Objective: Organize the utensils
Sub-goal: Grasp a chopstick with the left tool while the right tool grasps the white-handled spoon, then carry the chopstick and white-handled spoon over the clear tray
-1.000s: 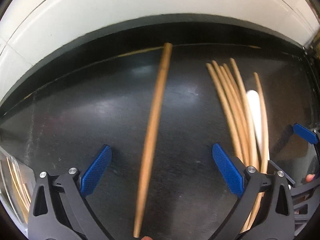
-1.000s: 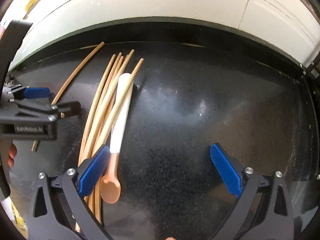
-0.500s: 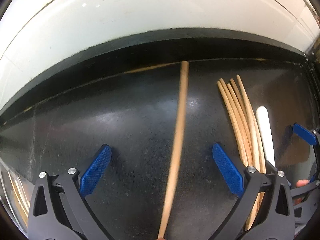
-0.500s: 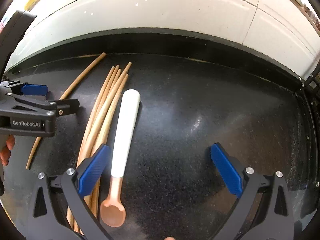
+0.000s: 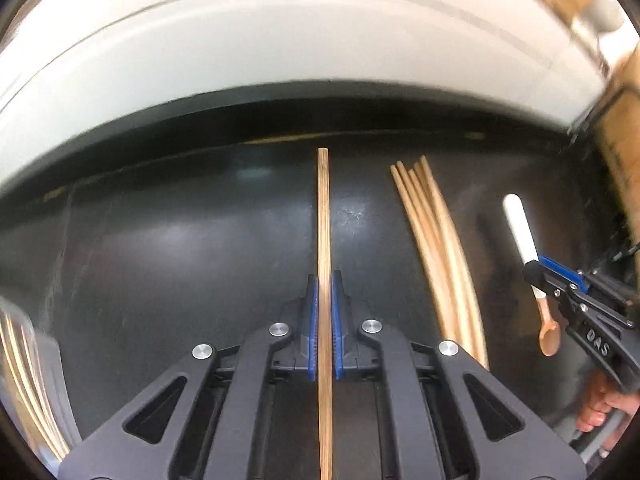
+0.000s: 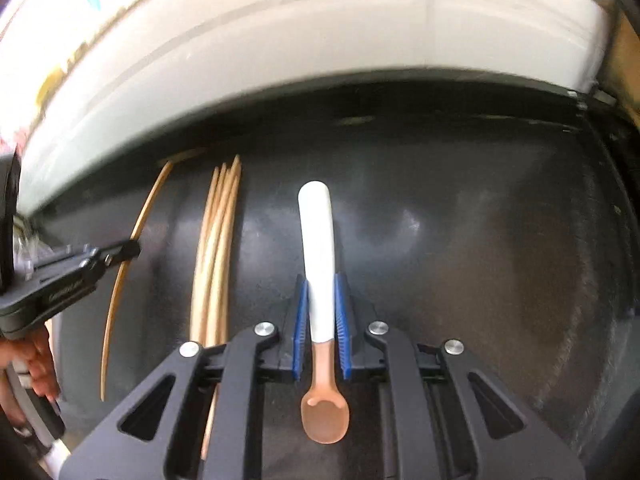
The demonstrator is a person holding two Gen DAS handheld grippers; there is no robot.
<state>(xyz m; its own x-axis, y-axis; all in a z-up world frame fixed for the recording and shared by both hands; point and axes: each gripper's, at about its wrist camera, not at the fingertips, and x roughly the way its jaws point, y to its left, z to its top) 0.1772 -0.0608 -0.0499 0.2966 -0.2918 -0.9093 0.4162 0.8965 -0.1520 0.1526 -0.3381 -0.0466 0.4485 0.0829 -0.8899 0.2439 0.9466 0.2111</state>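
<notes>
My left gripper (image 5: 324, 286) is shut on a single wooden chopstick (image 5: 323, 216) that runs straight ahead over the black counter. A bundle of several wooden chopsticks (image 5: 436, 240) lies to its right. My right gripper (image 6: 322, 294) is shut on a small spoon (image 6: 318, 236) with a white handle and a pink-brown bowl that points back at the camera. The spoon also shows in the left wrist view (image 5: 520, 232), held by the right gripper (image 5: 554, 280). In the right wrist view the chopstick bundle (image 6: 218, 240) lies left of the spoon, and the left gripper (image 6: 128, 248) holds its chopstick (image 6: 124, 272) further left.
The black counter (image 6: 480, 260) ends at a white tiled wall (image 6: 320, 40) behind. A container holding more chopsticks (image 5: 24, 380) stands at the left edge of the left wrist view. A wooden surface (image 5: 616, 140) rises at the far right.
Both grippers have closed: the left on the single chopstick, the right on the white-handled spoon. The spoon now lies apart from the chopstick bundle.
</notes>
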